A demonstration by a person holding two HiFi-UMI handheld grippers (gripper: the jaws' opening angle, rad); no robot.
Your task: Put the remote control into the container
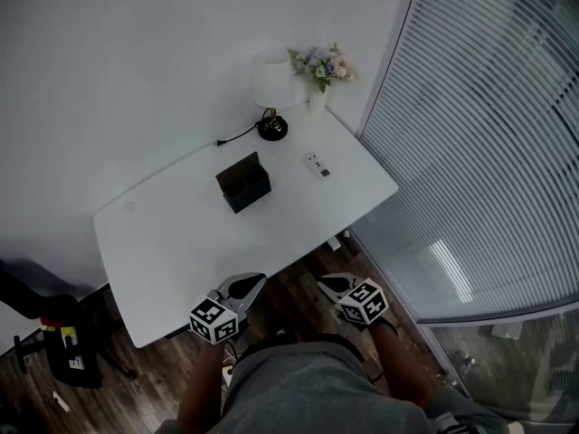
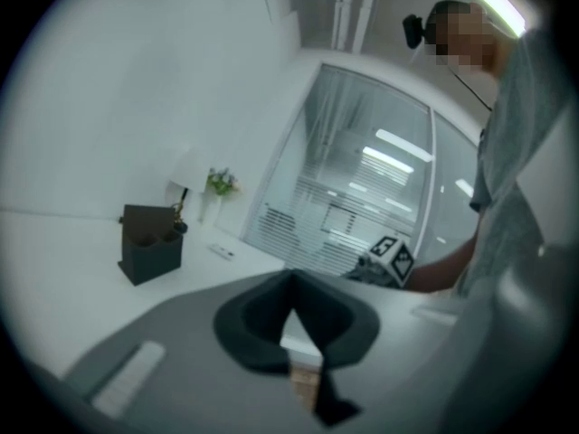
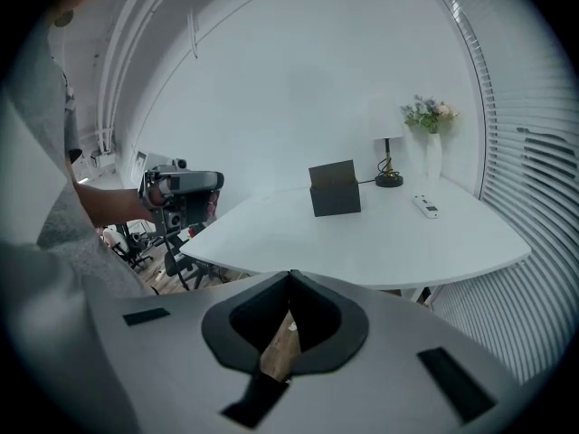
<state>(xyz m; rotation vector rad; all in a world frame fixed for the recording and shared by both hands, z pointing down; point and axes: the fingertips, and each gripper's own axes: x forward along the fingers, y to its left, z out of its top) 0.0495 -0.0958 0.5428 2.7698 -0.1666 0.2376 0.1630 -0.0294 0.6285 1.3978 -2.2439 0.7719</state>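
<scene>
The white remote control (image 1: 317, 165) lies flat on the white table (image 1: 181, 242), towards its far right. Left of it, near the middle, stands the black open-topped container (image 1: 243, 183). Both grippers hover off the table's near edge, over the wooden floor and far short of both things. My left gripper (image 1: 249, 285) is shut with nothing in it, and my right gripper (image 1: 331, 284) is shut and empty too. In the left gripper view the container (image 2: 149, 242) and the remote (image 2: 223, 251) show beyond the closed jaws. The right gripper view has the container (image 3: 334, 189) and the remote (image 3: 426, 206) ahead.
A white lamp (image 1: 271, 84) with a black base and a vase of flowers (image 1: 318, 69) stand at the table's far end. A slatted glass wall (image 1: 488, 152) runs along the right. A black office chair (image 1: 54, 337) stands left of the table.
</scene>
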